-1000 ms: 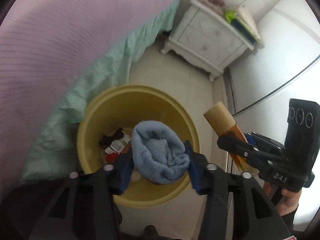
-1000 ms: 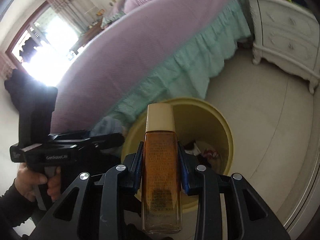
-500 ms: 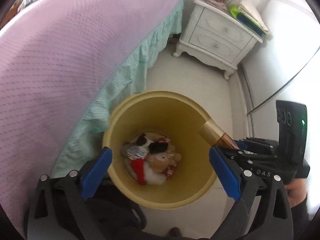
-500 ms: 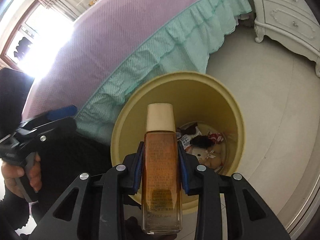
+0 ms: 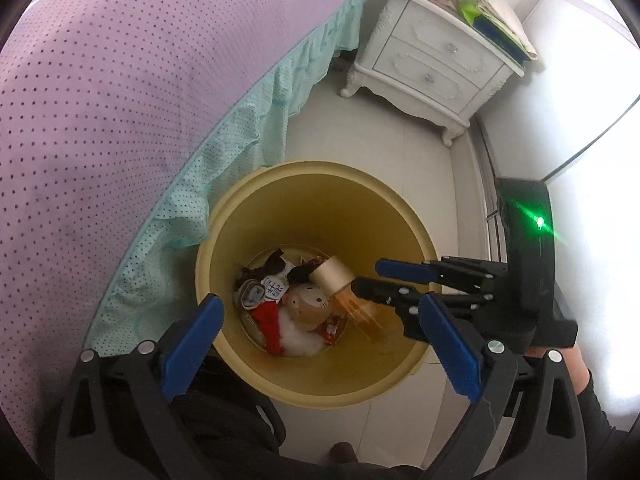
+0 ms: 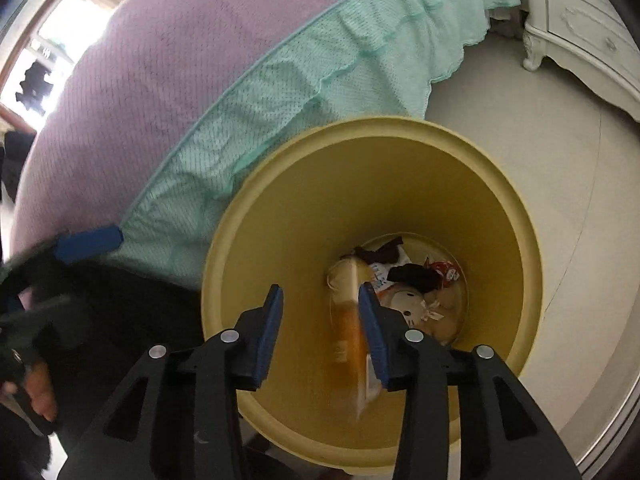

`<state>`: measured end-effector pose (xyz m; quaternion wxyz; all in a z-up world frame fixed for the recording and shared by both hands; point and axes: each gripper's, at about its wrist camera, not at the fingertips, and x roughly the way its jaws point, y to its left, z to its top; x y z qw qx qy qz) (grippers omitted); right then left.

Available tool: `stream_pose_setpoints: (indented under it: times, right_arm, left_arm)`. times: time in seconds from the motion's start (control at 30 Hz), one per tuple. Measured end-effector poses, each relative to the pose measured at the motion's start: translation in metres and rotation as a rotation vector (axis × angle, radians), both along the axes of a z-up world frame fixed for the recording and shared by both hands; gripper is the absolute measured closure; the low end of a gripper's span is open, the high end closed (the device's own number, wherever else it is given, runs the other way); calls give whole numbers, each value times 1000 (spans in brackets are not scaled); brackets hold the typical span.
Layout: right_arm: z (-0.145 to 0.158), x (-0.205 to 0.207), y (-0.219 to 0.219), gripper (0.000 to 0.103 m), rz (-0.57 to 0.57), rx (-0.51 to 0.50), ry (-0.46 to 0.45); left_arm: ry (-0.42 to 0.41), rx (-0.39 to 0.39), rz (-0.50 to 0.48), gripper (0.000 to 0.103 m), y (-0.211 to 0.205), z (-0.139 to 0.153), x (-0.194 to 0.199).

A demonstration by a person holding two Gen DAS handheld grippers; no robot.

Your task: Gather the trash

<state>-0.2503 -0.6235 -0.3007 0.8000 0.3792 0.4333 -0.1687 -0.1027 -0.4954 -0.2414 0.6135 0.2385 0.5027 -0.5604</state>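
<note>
A yellow bin (image 5: 224,236) stands on the floor beside the bed; it also shows in the right wrist view (image 6: 520,240). Trash lies at its bottom, including a plush toy (image 5: 310,304) and wrappers. An amber bottle (image 5: 348,292) with a beige cap is blurred and falling inside the bin; it also shows in the right wrist view (image 6: 347,332), between my right gripper's parted fingers. My right gripper (image 6: 320,320) is open over the bin. My left gripper (image 5: 320,340) is open and empty above the bin's near rim.
A bed with a purple cover (image 5: 120,80) and teal skirt (image 5: 248,128) runs along the left. A white nightstand (image 5: 436,64) stands at the back. A light floor (image 5: 400,152) surrounds the bin, with a sliding door track (image 5: 486,184) on the right.
My left gripper opened and dropped the blue cloth earlier. My right gripper moved over the bin and opened; the amber bottle now falls into the bin.
</note>
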Motion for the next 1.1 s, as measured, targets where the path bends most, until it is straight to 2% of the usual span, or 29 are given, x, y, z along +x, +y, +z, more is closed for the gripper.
stream_pose_setpoints:
  times: [0.23, 0.43, 0.63, 0.73, 0.93, 1.1]
  right_arm:
    - [21, -24, 0, 59, -41, -10, -34]
    - [25, -32, 9, 58, -35, -33, -5]
    - [34, -27, 21, 58, -26, -103, 40]
    - [53, -26, 27, 58, -19, -165, 38]
    - [109, -23, 41, 55, -15, -318, -2]
    - [165, -10, 70, 47, 27, -479, -81]
  left_arm:
    - [-2, -20, 7, 6, 2, 3, 0]
    - [-25, -20, 0, 6, 3, 5, -2]
    - [-62, -33, -13, 6, 4, 10, -9]
    - [-53, -65, -20, 6, 8, 17, -11]
    - [-56, -180, 12, 6, 26, 58, -13]
    - [-148, -319, 106, 5, 65, 116, -8]
